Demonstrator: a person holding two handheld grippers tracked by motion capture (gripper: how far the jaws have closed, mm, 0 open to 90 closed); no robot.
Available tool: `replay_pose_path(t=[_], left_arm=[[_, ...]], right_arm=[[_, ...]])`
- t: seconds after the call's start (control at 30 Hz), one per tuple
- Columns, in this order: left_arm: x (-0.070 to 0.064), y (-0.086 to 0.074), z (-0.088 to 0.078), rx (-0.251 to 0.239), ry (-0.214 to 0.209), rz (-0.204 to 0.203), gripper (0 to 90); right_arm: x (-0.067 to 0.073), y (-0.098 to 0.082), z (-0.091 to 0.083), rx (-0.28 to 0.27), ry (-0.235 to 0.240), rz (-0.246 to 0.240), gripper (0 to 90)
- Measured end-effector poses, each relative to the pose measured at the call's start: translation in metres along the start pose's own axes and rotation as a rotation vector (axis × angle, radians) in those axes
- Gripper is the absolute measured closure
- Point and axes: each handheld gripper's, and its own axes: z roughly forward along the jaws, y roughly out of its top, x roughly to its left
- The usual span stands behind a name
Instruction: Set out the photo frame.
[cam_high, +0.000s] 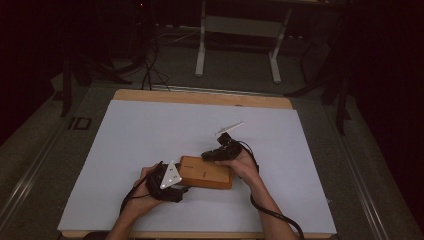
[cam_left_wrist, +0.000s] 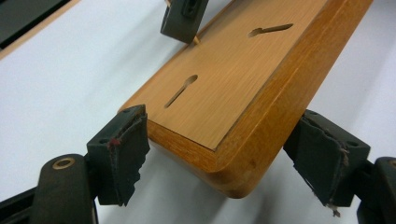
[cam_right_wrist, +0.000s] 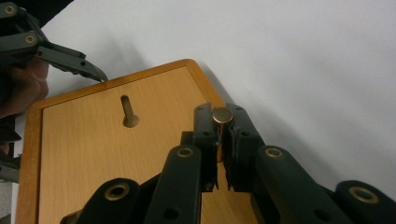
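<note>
Sitting near the middle of the white table (cam_high: 125, 150), toward the near edge – wooden board (cam_high: 205, 172) with two keyhole slots (cam_left_wrist: 181, 90) in its face. Left gripper (cam_high: 176, 181) at the board's left end, jaws spread wide on either side of the corner, pads (cam_left_wrist: 122, 154) just beside the wood, not clearly pressing – can't tell about contact on the far pad. Right gripper (cam_right_wrist: 222, 140) over the board's far right corner, jaws pinched nearly together on a small brass-coloured peg (cam_right_wrist: 222, 115). Thin white stick (cam_high: 229, 128) lying farther back on the table.
</note>
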Motion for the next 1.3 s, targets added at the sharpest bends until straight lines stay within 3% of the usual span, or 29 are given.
replay_pose_path(t=[0.23,0.43,0.83,1.03,1.3], left_arm=[[0.000,0.002,-0.003,-0.029,-0.007,0.000,23.7],[-0.009,0.008,-0.002,-0.061,-0.049,0.040,31.7],[-0.002,0.009,-0.006,-0.105,-0.036,-0.003,35.8],[0.000,0.012,-0.005,-0.116,-0.031,-0.013,38.8],[0.004,0.013,-0.003,-0.125,-0.039,-0.029,40.5]], right_arm=[[0.001,0.001,0.000,0.015,-0.009,-0.002,83.9],[0.005,0.002,0.002,0.054,0.007,-0.026,83.0],[0.012,0.003,0.002,0.073,-0.057,-0.064,74.2],[0.013,0.002,-0.004,0.041,-0.078,-0.061,66.4],[0.015,0.000,-0.014,0.011,-0.091,-0.065,62.8]])
